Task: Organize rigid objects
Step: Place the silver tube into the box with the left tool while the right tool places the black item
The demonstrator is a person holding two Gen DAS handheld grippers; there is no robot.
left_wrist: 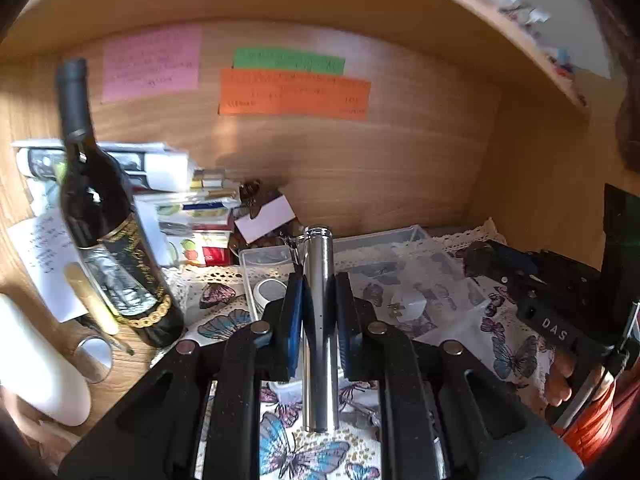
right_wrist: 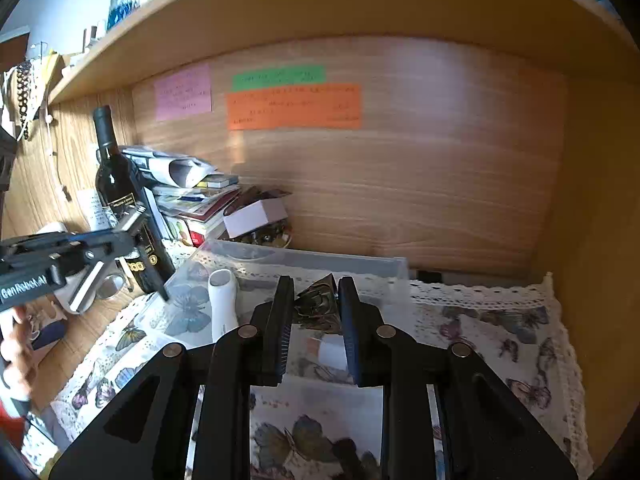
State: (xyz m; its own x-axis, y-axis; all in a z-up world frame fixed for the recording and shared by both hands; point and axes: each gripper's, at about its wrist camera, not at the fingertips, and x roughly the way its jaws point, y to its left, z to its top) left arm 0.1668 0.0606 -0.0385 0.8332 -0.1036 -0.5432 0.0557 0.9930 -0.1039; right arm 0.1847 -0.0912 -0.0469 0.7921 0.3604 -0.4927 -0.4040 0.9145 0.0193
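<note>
Bottle and papers left of tray.

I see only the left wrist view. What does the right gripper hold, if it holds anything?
Observer: The right gripper is closed on a dark, pointed, foil-like object.
Operator: My left gripper holds the metal cylinder. What lies in the clear tray near the right one?
Observer: A white tube lies in it, left of the right gripper.
Operator: And on the upper shelf?
Observer: Blue glassy items stand at its left end; details are blurred.
</note>
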